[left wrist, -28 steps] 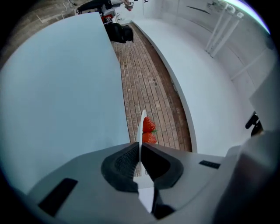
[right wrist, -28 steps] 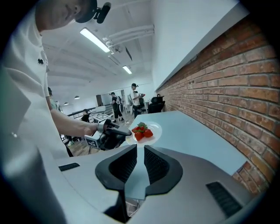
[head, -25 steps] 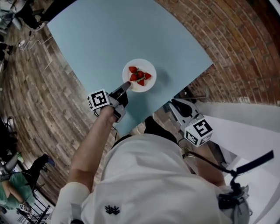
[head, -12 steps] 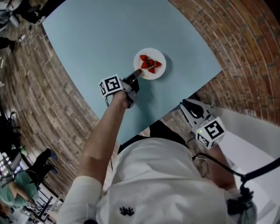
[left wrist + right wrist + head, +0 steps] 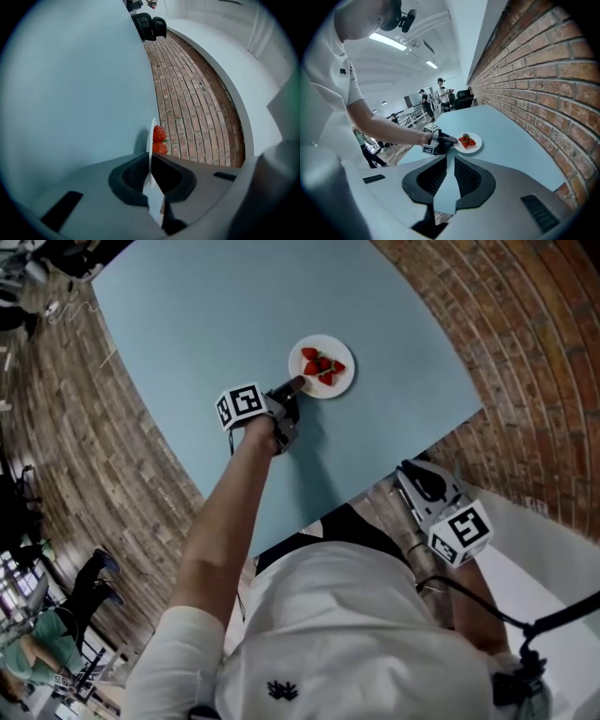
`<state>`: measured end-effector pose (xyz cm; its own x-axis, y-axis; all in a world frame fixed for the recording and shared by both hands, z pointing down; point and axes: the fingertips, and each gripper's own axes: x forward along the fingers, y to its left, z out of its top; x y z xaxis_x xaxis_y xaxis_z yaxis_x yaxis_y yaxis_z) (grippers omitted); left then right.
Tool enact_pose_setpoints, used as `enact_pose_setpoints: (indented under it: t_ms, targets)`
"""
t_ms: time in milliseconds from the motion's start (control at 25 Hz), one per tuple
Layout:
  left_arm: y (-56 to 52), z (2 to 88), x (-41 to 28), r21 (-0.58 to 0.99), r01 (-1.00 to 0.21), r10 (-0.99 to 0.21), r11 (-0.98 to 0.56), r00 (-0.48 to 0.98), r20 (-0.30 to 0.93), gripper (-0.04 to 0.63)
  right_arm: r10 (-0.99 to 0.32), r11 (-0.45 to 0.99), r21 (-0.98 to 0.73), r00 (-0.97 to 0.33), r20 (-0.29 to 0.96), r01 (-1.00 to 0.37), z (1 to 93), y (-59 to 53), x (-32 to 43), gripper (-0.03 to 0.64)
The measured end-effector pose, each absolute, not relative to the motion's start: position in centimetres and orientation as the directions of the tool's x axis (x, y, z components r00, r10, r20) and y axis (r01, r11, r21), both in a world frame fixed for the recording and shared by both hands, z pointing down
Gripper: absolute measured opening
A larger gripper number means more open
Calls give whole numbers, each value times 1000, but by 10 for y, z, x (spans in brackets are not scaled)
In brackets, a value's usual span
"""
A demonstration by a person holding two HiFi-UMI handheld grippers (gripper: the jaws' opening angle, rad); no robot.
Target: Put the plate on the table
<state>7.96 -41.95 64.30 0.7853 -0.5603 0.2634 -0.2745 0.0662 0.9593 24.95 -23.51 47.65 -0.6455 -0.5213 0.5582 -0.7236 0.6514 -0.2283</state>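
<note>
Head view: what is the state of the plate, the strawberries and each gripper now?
plate: level, held by its rim; whether it already rests on the table cannot be told.
strawberries: heaped on the plate.
left gripper: shut on the plate's rim.
right gripper: empty, jaws slightly apart, held beside the table.

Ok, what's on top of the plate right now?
Red strawberries clustered near the middle of the white plate, bare rim around them. The left tongs clamp the near rim and cover that edge; whatever lies beneath the berries is hidden.
</note>
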Motion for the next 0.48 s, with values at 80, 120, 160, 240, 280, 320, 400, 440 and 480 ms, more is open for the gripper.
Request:
enact_pose_setpoints:
  t_ms: [80,120,160,240,280,320,400,440,480]
  targets:
    - [-424,646,81,956,-286,-555,70,785,276,12,-519,657,-224,-647,559,-720,478,-237,253,55]
    - [-425,646,81,954,-291,-550,74,786,282,12,-518,661,-216,-646,561,-718,478,-239,254,55]
    - [-426,647,82,952,-296,-546,81,786,290,12,-518,666,-208,-645,562,-716,479,-240,255,55]
    - [-427,649,82,947,-306,-543,96,781,308,12,-514,675,-200,-646,564,-711,480,-241,257,55]
    - [-428,650,82,944,-313,-544,102,777,316,12,-510,677,-201,-649,564,-708,480,-242,258,55]
    - [-428,650,82,941,-322,-545,106,772,326,12,-508,680,-203,-652,563,-705,480,-243,259,55]
    - [-430,652,80,929,-354,-545,110,760,354,12,-505,686,-203,-657,560,-699,481,-246,259,55]
    - [-431,652,80,919,-378,-543,107,752,373,12,-505,689,-200,-660,557,-697,481,-248,259,55]
    - [-433,652,80,906,-411,-539,99,743,396,12,-505,692,-198,-662,553,-694,481,-250,260,55]
